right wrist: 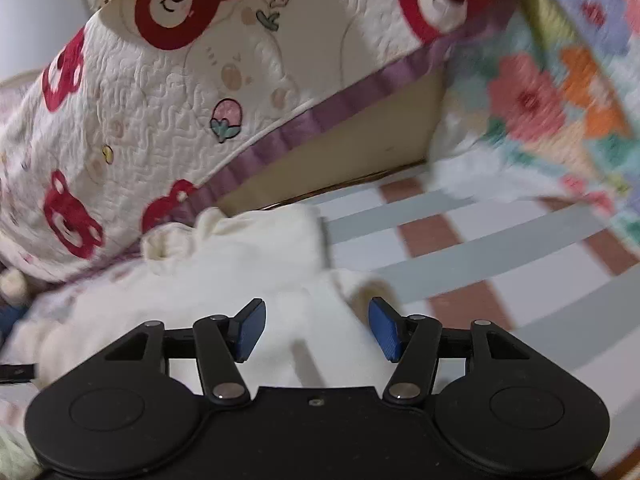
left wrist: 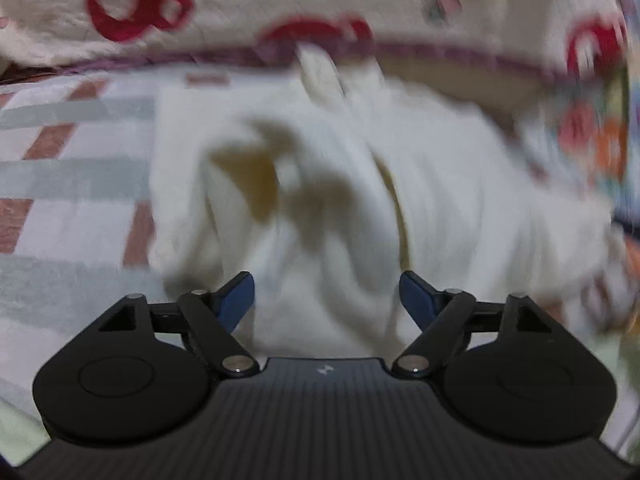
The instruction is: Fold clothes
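Bear-print quilt [right wrist: 168,92], checked sheet [right wrist: 500,240], floral blanket [right wrist: 560,92] alongside.

white garment [left wrist: 328,184]: soft cloth, matt, fuzzy-looking, rumpled; weave blurred. quilted blanket [right wrist: 168,92]: cream cloth, stitched wavy texture, puckered, matt; red bear prints, purple fabric trim. striped sheet [right wrist: 500,248]: smooth flat cloth, matt, grey and brick bands on white. floral cover [right wrist: 560,92]: cloth, multicolour, detail blurred. left gripper [left wrist: 326,300]: black plastic body, matt, ribbed top face; bright metal pivot pins, glossy. right gripper [right wrist: 318,328]: same matt black plastic, metal pins; blue pads [right wrist: 384,330] finely textured, rubber-like.
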The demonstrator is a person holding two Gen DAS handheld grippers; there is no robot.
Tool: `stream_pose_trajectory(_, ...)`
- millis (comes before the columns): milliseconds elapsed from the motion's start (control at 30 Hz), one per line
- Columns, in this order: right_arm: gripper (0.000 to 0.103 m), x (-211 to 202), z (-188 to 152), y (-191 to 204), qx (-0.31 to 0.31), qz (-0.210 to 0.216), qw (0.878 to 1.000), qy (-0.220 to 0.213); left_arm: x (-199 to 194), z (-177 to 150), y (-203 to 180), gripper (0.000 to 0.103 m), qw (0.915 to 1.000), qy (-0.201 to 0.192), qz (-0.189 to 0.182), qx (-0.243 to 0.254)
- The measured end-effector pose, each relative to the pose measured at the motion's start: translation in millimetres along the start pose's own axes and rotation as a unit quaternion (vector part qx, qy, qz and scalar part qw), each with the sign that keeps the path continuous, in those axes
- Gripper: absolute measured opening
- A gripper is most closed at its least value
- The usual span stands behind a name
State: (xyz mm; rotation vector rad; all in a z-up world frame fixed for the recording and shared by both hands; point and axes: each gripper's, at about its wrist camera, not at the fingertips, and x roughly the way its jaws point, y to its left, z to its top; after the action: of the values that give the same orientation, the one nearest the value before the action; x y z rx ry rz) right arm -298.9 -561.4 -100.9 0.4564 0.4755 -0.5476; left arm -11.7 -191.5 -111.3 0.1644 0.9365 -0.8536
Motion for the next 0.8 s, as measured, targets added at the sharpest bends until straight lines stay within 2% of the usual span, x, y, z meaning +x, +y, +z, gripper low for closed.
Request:
stream_pose_trajectory(67, 0.066, -4, -11, -12, 0.017, -0.030, 0.999, 0.009, 2, -5, -13, 0.081, 0.9988, 0.023, -0.014, 0.040)
stream_pose_trajectory(167, 0.066, -8, -25, -28, 0.037, -0.073, 0.996, 0.034, 5, -7, -39, 0.081, 0.9931, 0.015, 0.012, 0.116)
stream_pose_trajectory(200, 0.066, -10, -29, -31, 0.034, -0.087, 0.995, 0.040, 7, -7, -45, 0.081, 0.9915, 0.017, -0.008, 0.128)
stream_pose_trajectory(267, 0.066, -8, -39, -22, -0.057, -0.137, 0.987, 0.067, 9, -10, -56, 0.084, 0.9873, 0.028, -0.044, 0.150)
stream_pose_trajectory(333, 0.065, -7, -51, -14, -0.143, -0.166, 0.972, 0.080, 11, -17, -71, 0.084, 0.9800, 0.028, -0.041, 0.193)
stream_pose_trajectory(400, 0.065, -12, -55, -17, -0.139, -0.144, 0.977, 0.072, 14, -25, -84, 0.084, 0.9717, 0.033, -0.030, 0.232)
stream_pose_trajectory(467, 0.065, -16, -58, -21, -0.117, -0.108, 0.986, 0.058, 21, -30, -89, 0.086, 0.9690, 0.041, -0.021, 0.243)
stream_pose_trajectory(500, 0.065, -17, -58, -22, -0.098, -0.084, 0.991, 0.047, 26, -30, -88, 0.093, 0.9686, 0.046, -0.013, 0.244)
stream_pose_trajectory(533, 0.065, -16, -58, -21, -0.095, -0.075, 0.992, 0.037, 31, -30, -88, 0.094, 0.9681, 0.052, -0.004, 0.245)
stream_pose_trajectory(633, 0.065, -9, -56, -7, -0.137, -0.074, 0.988, 0.018, 52, -30, -83, 0.094, 0.9657, 0.063, 0.039, 0.249)
stream_pose_trajectory(667, 0.065, -7, -54, -3, -0.151, -0.070, 0.986, 0.011, 56, -29, -83, 0.094, 0.9633, 0.056, 0.057, 0.256)
stream_pose_trajectory(767, 0.065, -5, -45, 8, -0.167, -0.070, 0.983, -0.014, 66, -21, -85, 0.094, 0.9529, 0.037, 0.121, 0.276)
stream_pose_trajectory(800, 0.065, 0, -42, 17, -0.207, -0.079, 0.975, -0.013, 69, -17, -86, 0.092, 0.9484, 0.030, 0.143, 0.281)
